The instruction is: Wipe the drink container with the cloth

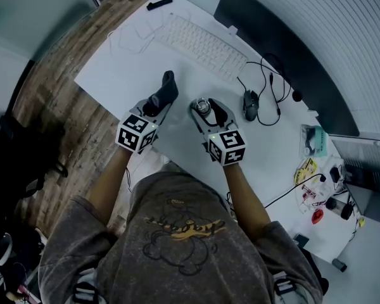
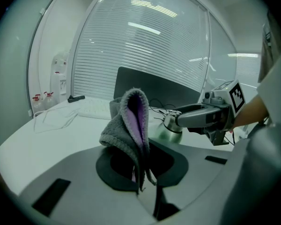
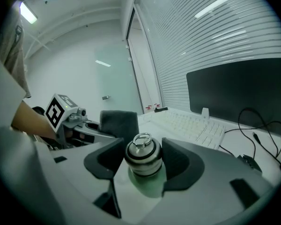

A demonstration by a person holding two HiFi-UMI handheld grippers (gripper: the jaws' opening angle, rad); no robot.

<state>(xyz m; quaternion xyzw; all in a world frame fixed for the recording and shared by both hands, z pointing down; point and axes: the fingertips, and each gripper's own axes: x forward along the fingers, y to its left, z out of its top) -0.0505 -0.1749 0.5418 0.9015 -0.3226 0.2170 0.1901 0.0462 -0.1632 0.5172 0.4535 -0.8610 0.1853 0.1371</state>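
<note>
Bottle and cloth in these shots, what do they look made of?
The bottle looks like stainless steel, satin finish: silvery body, soft highlights, metal ring on the cap. The cloth is a soft fuzzy textile, maybe microfibre or fleece: grey napped outside, purple inner face, limp fold.

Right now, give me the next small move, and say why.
Probably swing the cloth across onto the bottle. The left gripper is clamped on the cloth, which stands beside the bottle but apart from it, and the right gripper grips the bottle's top.
</note>
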